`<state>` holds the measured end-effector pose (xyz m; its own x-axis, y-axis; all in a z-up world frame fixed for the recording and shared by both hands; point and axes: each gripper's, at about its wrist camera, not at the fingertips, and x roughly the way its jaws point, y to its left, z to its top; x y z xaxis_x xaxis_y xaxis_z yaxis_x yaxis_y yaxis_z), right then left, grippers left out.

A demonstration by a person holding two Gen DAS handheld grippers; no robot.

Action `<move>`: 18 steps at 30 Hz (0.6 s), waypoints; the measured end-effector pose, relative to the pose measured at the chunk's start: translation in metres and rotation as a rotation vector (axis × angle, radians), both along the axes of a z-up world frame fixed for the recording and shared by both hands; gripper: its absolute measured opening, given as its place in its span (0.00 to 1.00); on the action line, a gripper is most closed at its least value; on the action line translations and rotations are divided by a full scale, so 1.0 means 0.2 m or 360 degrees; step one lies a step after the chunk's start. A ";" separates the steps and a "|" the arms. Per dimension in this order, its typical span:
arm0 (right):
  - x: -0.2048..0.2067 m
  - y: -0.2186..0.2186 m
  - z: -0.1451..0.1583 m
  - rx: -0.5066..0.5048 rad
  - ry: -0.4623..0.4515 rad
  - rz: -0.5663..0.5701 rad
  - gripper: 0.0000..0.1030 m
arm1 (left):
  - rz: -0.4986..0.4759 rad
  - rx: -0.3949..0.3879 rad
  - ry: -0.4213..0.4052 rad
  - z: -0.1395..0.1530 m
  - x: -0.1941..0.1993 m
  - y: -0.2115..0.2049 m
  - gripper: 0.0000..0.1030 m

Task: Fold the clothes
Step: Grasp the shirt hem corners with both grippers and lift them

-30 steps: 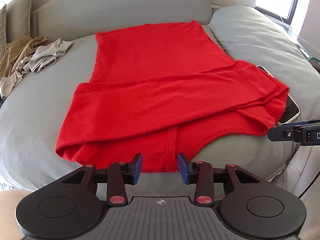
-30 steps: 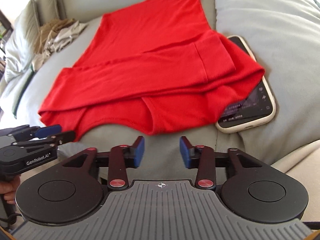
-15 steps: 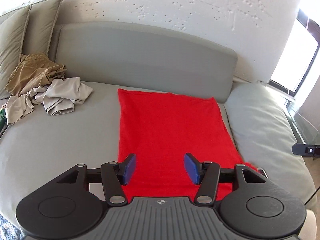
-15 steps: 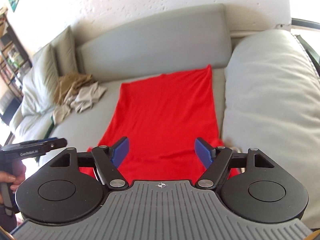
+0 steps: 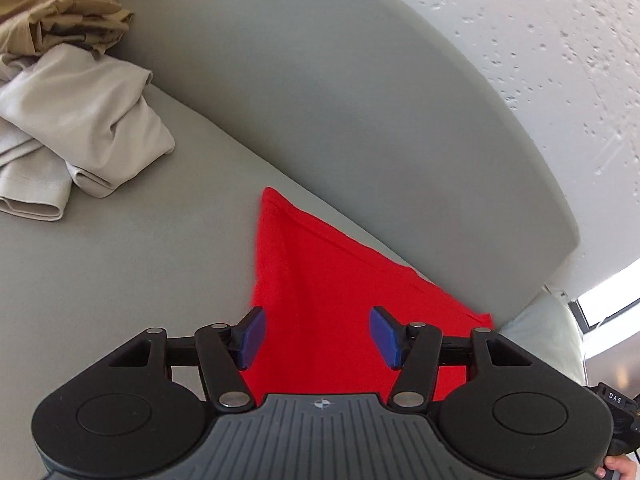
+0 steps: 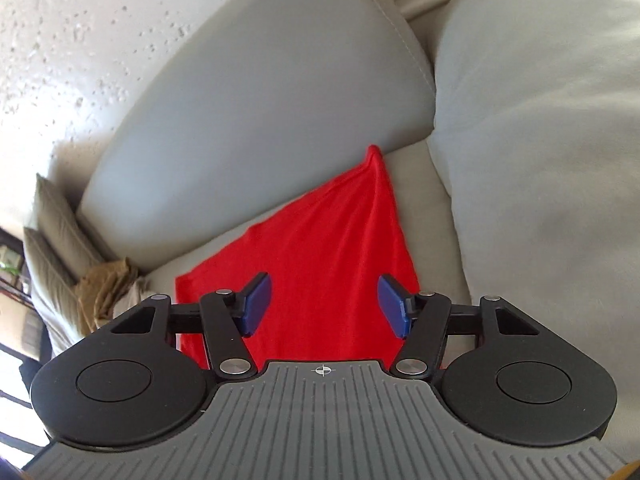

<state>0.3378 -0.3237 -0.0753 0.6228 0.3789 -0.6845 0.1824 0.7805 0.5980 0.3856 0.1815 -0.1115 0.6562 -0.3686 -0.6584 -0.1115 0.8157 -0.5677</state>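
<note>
Beige clothes (image 5: 76, 120) beside red garment (image 5: 340, 320)

a grey sofa seat (image 5: 132, 256) is carrying everything here, with its padded grey backrest (image 5: 340, 112) rising behind and a big grey cushion (image 6: 540, 128) sitting at the seat's right end. a red garment (image 5: 328, 300) is lying flat on the seat, its far edge running just beside the foot of the backrest. a crumpled beige garment (image 5: 80, 128) is resting on the seat well apart from it to the left, with a bunched tan garment (image 5: 60, 12) lying behind and touching it.
</note>
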 end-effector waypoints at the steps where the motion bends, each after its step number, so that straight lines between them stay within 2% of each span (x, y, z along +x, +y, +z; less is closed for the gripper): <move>1: 0.07 -0.03 -0.06 0.0025 0.0002 -0.0025 0.54 | 0.0008 -0.0025 0.0003 -0.05 0.05 0.02 0.53; 3: 0.19 -0.09 -0.19 0.0074 0.0005 -0.0074 0.52 | 0.0004 -0.0102 0.0000 -0.14 0.13 0.05 0.53; 6: 0.31 -0.16 -0.33 0.0153 -0.0005 -0.0079 0.51 | -0.0044 -0.0317 0.0021 -0.27 0.23 0.10 0.53; 8: 0.37 -0.19 -0.42 0.0237 -0.0017 -0.0065 0.39 | -0.0099 -0.0424 0.0019 -0.33 0.29 0.11 0.53; 11: 0.47 -0.19 -0.49 0.0277 -0.0055 -0.0010 0.38 | -0.0127 -0.0523 -0.0016 -0.37 0.37 0.10 0.54; 16: 0.61 -0.15 -0.54 0.0325 -0.0095 -0.0010 0.38 | -0.0146 -0.0485 -0.0044 -0.35 0.50 0.06 0.55; 18: 0.66 -0.14 -0.56 0.0338 -0.0078 -0.0041 0.36 | -0.0154 -0.0413 -0.0048 -0.33 0.54 0.03 0.54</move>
